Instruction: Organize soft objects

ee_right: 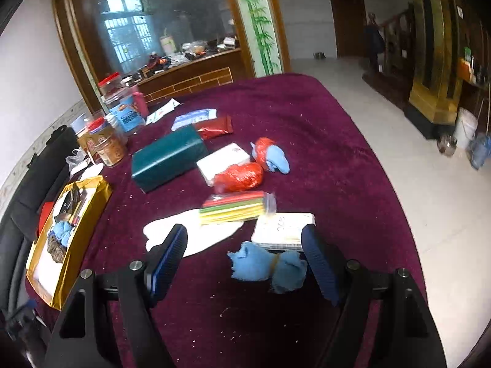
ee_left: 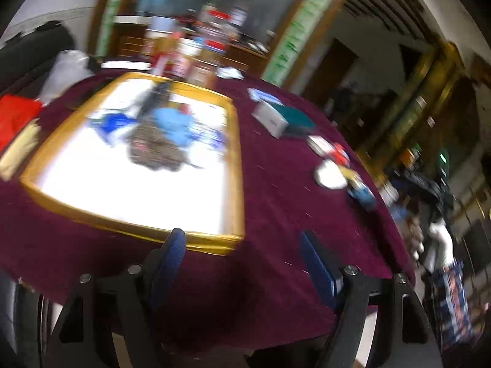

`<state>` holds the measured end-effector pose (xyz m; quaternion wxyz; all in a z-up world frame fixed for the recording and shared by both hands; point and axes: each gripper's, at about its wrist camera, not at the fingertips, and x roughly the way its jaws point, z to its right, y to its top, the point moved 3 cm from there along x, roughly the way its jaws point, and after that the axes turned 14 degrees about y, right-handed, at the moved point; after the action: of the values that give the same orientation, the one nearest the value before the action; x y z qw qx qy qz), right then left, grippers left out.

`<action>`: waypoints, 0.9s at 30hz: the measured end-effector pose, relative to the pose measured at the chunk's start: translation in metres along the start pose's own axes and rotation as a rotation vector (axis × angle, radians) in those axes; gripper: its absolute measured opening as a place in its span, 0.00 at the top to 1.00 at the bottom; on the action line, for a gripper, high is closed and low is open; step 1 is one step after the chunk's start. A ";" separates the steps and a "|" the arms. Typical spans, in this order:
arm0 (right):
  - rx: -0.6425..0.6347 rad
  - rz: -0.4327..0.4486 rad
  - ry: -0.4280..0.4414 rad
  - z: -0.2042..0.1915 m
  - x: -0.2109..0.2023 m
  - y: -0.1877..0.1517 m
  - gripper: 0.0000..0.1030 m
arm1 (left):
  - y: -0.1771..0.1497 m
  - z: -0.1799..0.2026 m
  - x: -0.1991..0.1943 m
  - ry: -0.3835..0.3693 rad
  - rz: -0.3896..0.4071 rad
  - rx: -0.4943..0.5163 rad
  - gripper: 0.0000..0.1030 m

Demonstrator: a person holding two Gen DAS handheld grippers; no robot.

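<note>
My right gripper [ee_right: 244, 230] hovers open over the maroon tablecloth [ee_right: 322, 141]. A blue cloth bundle [ee_right: 267, 265] tied with a band lies between its fingers, closer to the right finger. Beyond it lie a white cloth [ee_right: 196, 233], a bagged pack of coloured cloths [ee_right: 233, 207], a red bundle [ee_right: 239, 178] and a red-and-blue bundle [ee_right: 270, 153]. The gold-rimmed tray [ee_right: 101, 190] at the left holds a blue cloth [ee_right: 63, 233] and a brown piece [ee_right: 56, 250]. In the blurred left wrist view, my left gripper [ee_left: 242, 236] is open and empty by the near corner of the tray [ee_left: 236, 168].
A teal box [ee_right: 168, 159], a white tissue pack [ee_right: 222, 159], a white booklet [ee_right: 282, 230], flat packets and red-lidded jars [ee_right: 107, 144] crowd the table's middle and far left. The table edge curves along the right, with tiled floor beyond. A black chair stands at the left.
</note>
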<state>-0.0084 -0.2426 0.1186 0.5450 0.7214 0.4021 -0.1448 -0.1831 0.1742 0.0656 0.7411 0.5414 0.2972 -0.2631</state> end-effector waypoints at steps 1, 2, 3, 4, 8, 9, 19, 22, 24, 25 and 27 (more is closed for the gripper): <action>0.013 -0.009 0.014 0.003 0.007 0.001 0.26 | -0.002 0.009 0.002 -0.014 -0.007 0.021 0.23; 0.024 -0.018 0.029 0.005 0.013 0.002 0.26 | -0.004 0.021 0.004 -0.031 -0.017 0.049 0.23; 0.039 -0.033 0.050 0.007 0.023 0.005 0.26 | -0.006 0.027 0.005 -0.038 -0.022 0.064 0.23; 0.048 -0.040 0.059 0.004 0.032 0.006 0.26 | -0.009 0.038 0.006 -0.050 -0.028 0.093 0.23; 0.059 -0.059 0.020 0.011 0.070 0.022 0.27 | -0.016 0.058 0.003 -0.053 -0.026 0.157 0.23; 0.055 -0.064 -0.001 0.013 0.080 0.026 0.27 | -0.017 0.061 0.000 -0.042 -0.019 0.169 0.23; -0.119 -0.245 0.175 -0.038 0.135 -0.002 0.27 | -0.010 0.050 -0.002 0.031 -0.005 0.138 0.23; -0.165 -0.307 0.358 -0.065 0.129 -0.023 0.27 | -0.006 0.057 0.006 0.033 -0.017 0.142 0.23; -0.160 -0.320 0.496 -0.076 0.119 -0.031 0.27 | -0.006 0.064 0.009 0.030 -0.024 0.157 0.23; -0.152 -0.297 0.535 -0.076 0.112 -0.030 0.27 | -0.006 0.070 0.011 0.026 -0.029 0.171 0.23; -0.113 -0.227 0.545 -0.066 0.100 -0.025 0.27 | -0.006 0.082 0.015 0.017 -0.041 0.199 0.23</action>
<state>0.0220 -0.1386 0.0611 0.4365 0.6525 0.6192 0.0167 -0.1643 0.0926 0.0698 0.6757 0.6082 0.2870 -0.3018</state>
